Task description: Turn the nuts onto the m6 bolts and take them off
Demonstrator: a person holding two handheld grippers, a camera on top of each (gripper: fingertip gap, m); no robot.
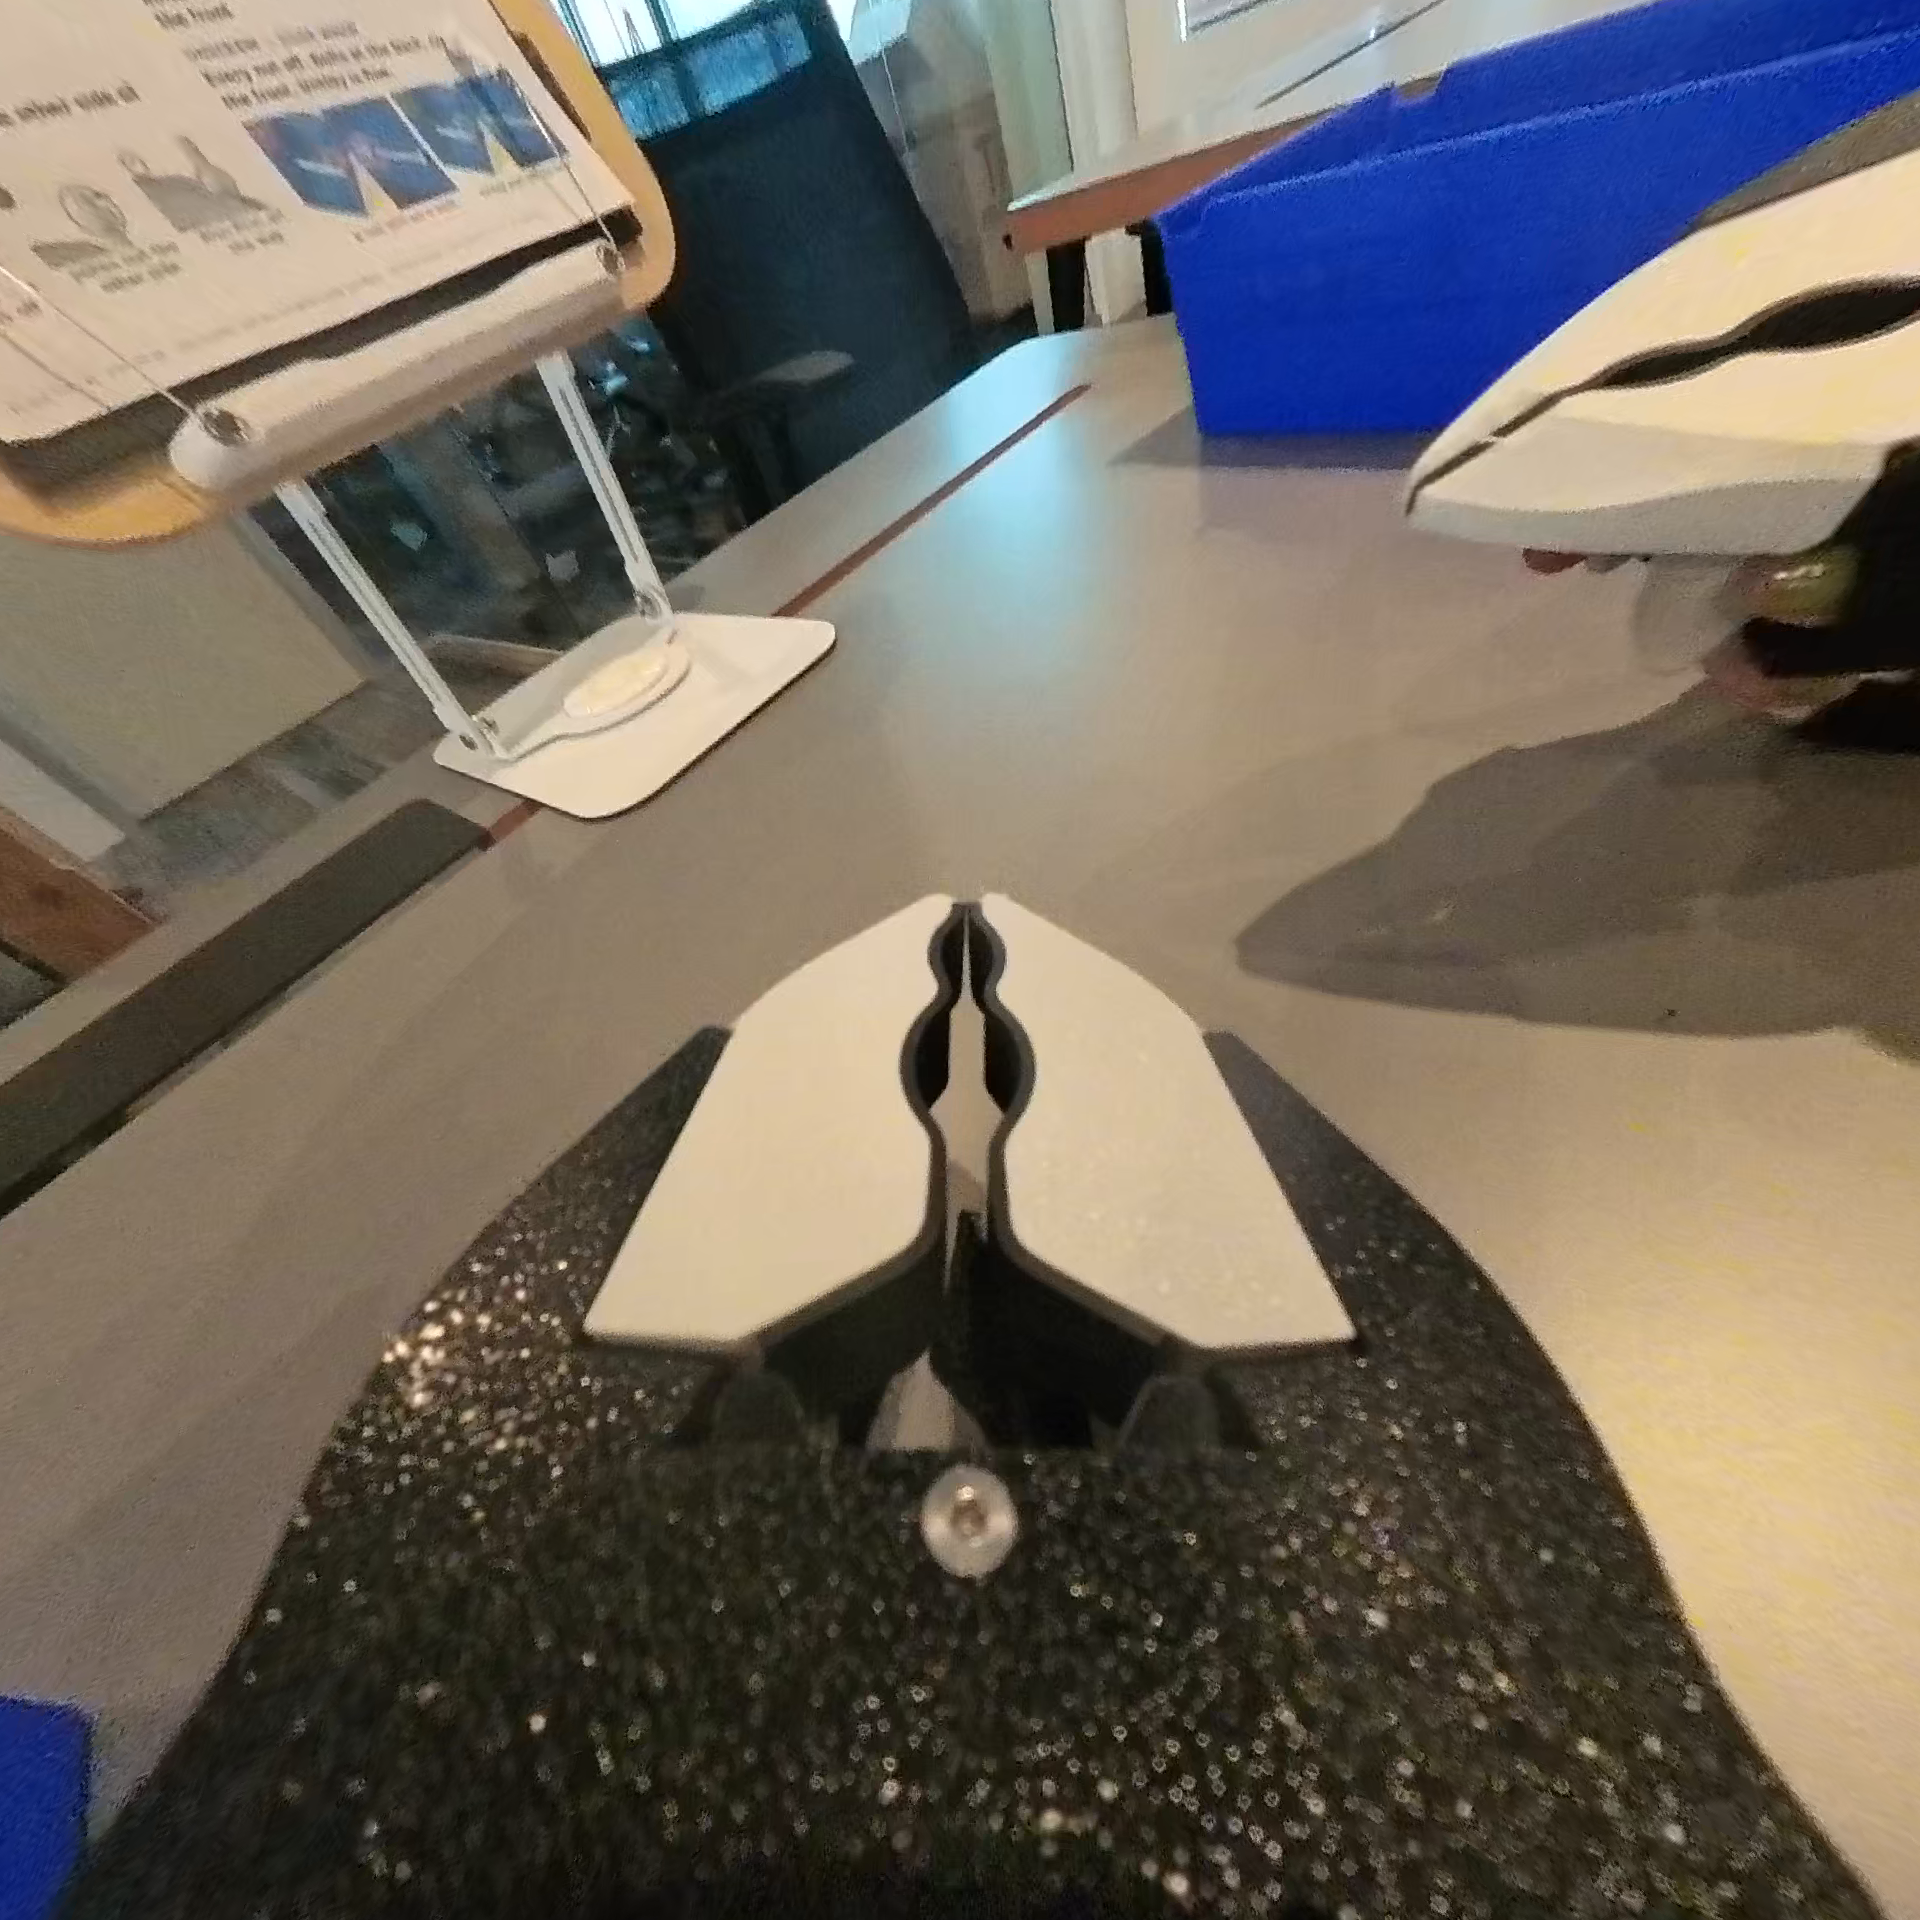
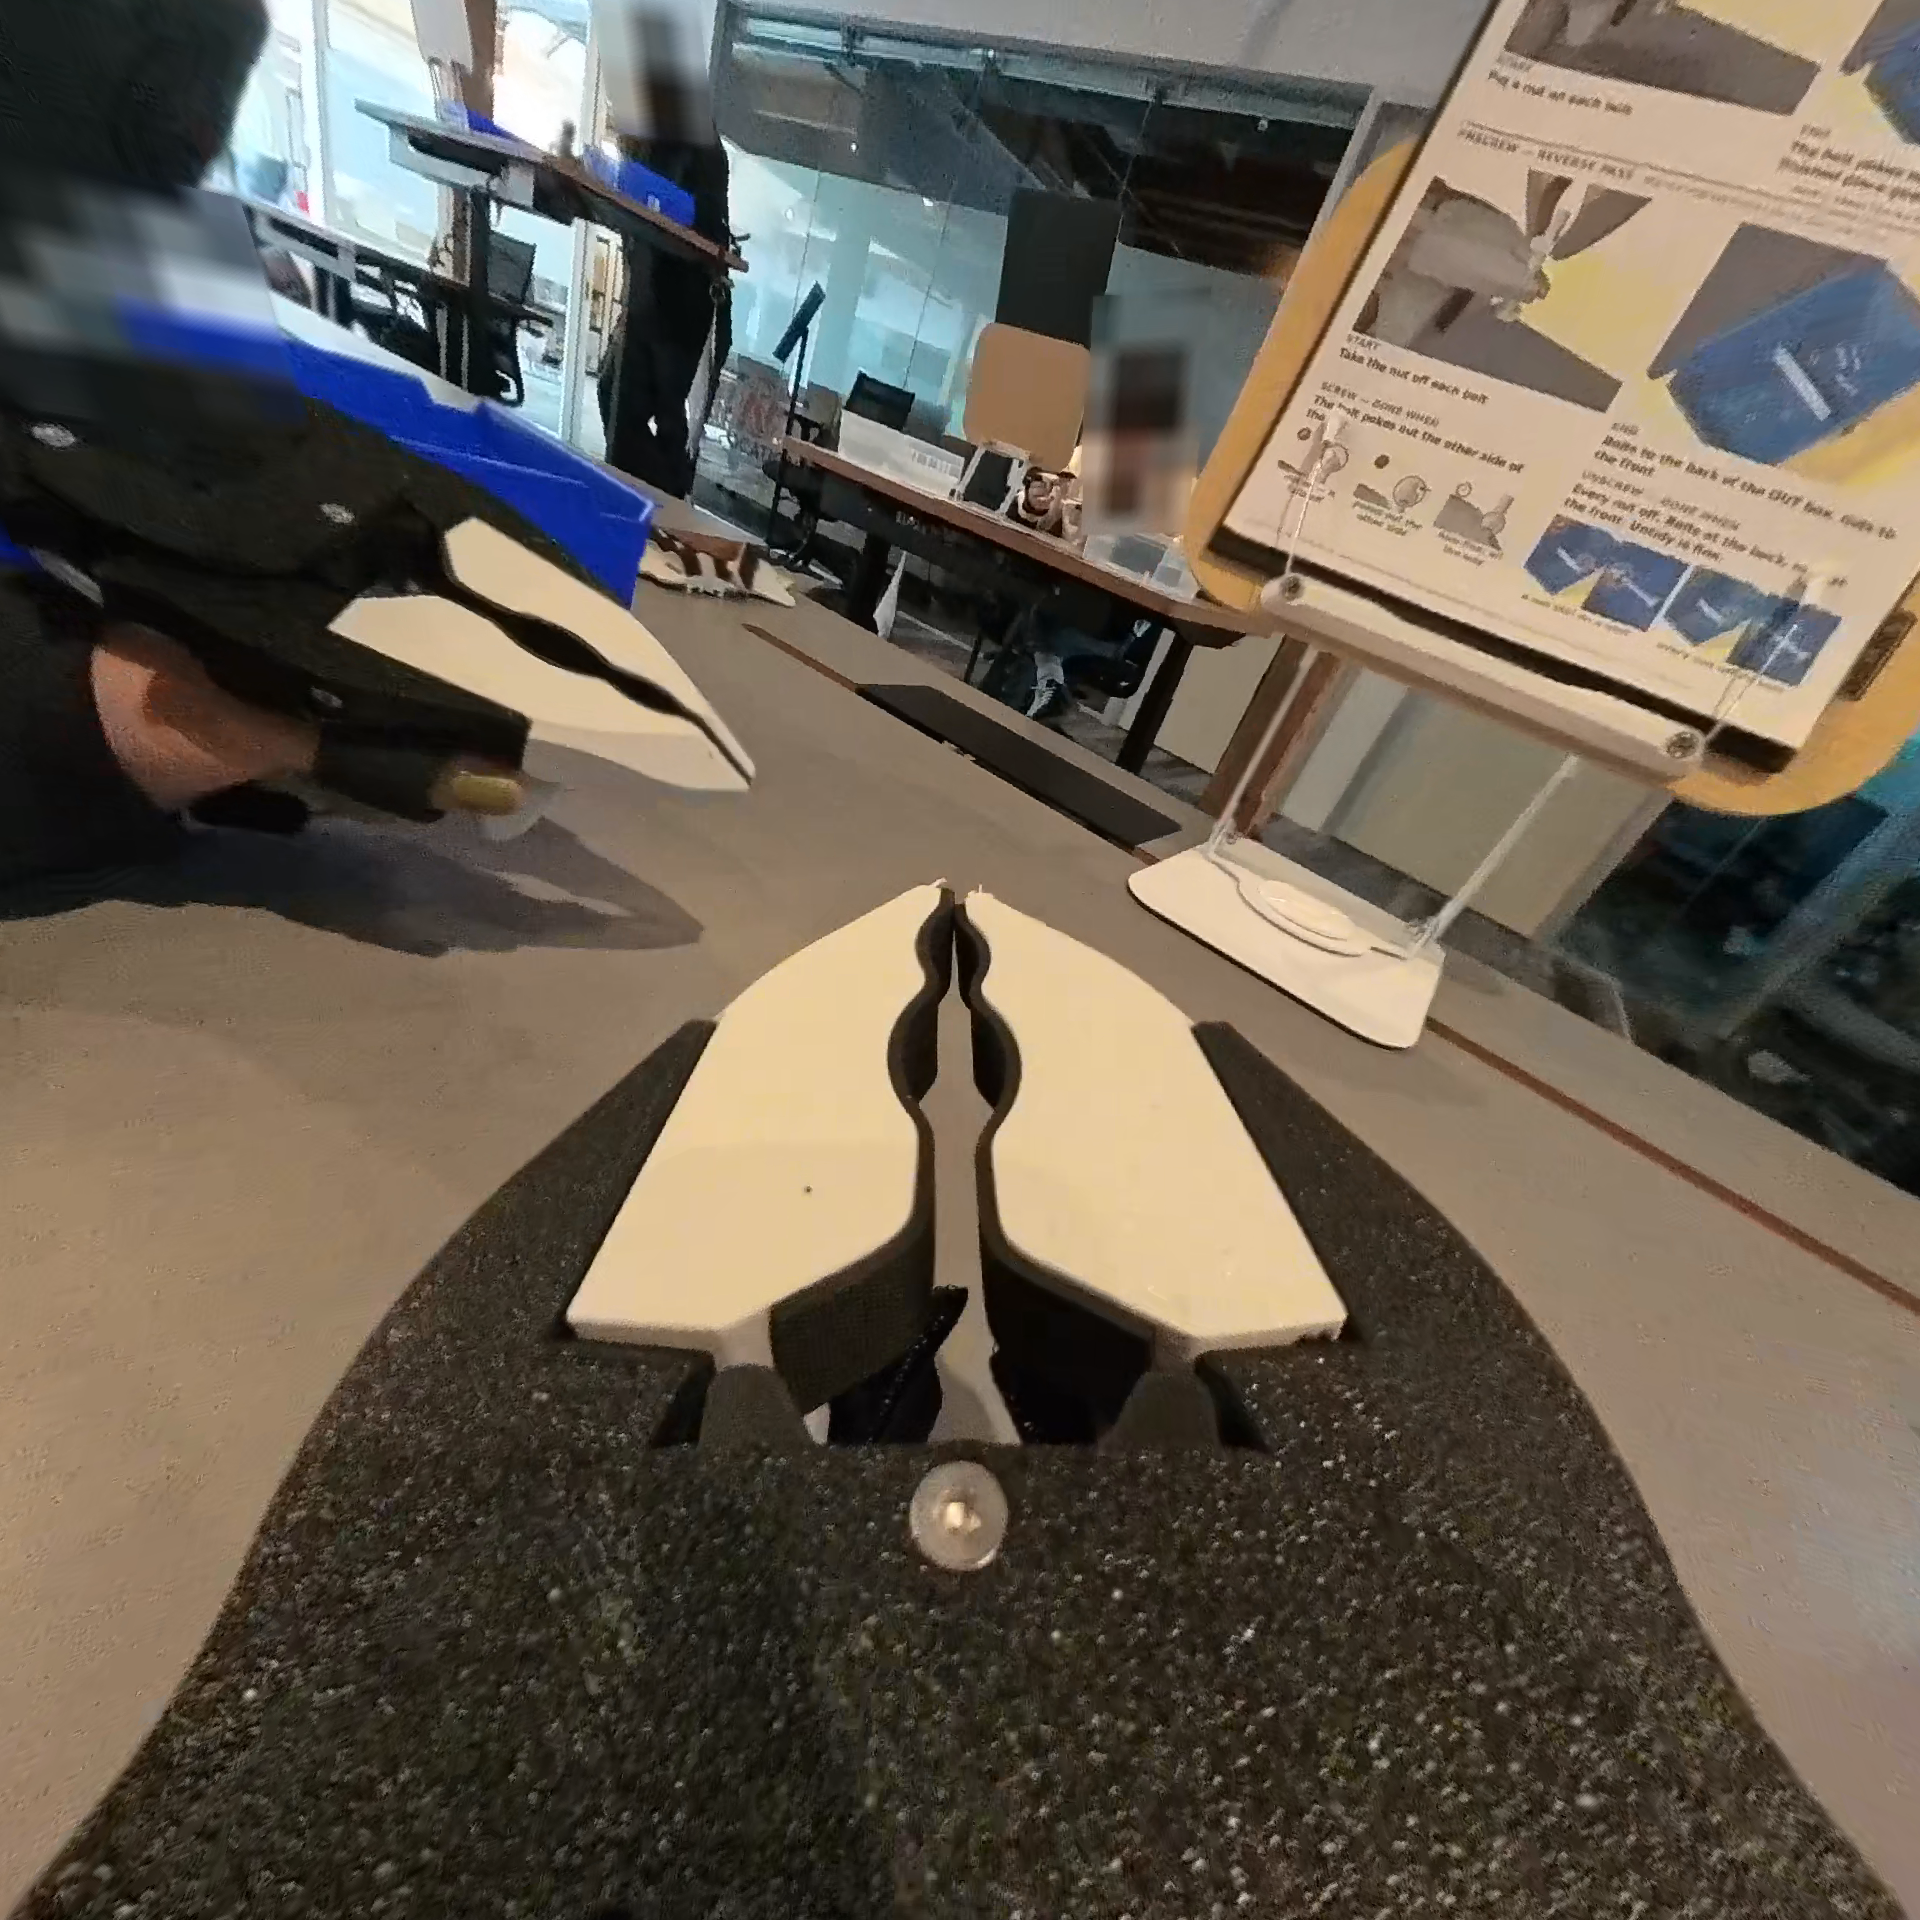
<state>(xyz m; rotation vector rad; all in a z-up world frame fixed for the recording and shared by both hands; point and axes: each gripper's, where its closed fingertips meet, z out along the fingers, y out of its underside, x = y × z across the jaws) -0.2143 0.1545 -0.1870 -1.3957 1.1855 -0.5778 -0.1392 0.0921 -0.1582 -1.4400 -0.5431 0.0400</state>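
Our left gripper [image 1: 968, 914] and right gripper [image 2: 957, 896] both have jaws clenched on nothing, low over the bare grey worktop [image 1: 935, 675]; we see no nuts or bolts, perhaps in the blue bin [image 1: 1455, 270] beyond, nearer our right

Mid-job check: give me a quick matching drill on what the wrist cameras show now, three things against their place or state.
Things:
1. left gripper
2. blue bin
3. instruction board

Place or state:
A. raised on a clear stand
B. shut, holding nothing
C. far side of the table

Pairs: 1-B, 2-C, 3-A
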